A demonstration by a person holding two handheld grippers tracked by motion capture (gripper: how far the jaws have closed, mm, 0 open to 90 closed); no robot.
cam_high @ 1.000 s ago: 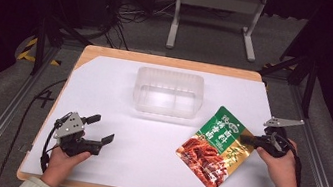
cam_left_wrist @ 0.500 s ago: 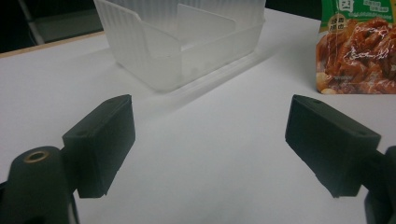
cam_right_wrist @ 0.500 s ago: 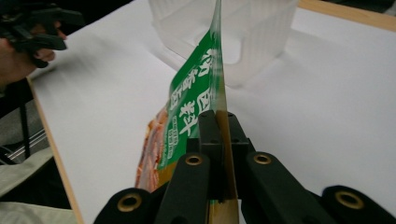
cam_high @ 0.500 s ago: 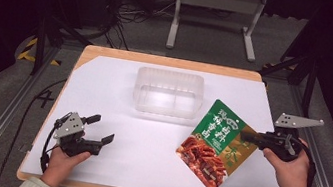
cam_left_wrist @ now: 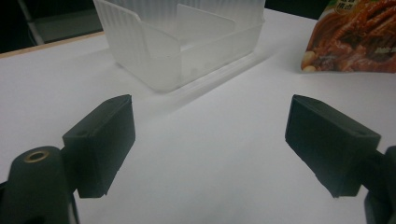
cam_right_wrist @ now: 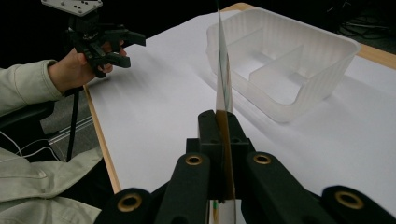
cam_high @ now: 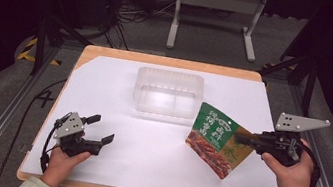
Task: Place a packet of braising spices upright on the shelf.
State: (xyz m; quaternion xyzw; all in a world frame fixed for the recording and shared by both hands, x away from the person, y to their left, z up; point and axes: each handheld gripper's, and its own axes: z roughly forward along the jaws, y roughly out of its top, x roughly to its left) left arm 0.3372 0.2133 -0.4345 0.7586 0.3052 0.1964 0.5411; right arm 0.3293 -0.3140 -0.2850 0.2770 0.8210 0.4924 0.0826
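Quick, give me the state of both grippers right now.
Left gripper: open, holding nothing.
Right gripper: shut on the snack packet.

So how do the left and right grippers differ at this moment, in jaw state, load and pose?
The left gripper has its jaws spread wide apart with nothing between them; the right gripper has its jaws shut on the edge of the green snack pouch. The left gripper sits low by the table's near left edge, while the right gripper is raised at the right side, holding the pouch tilted up off the white sheet. Both are hand-held black two-jaw tools with a grey plate on top.
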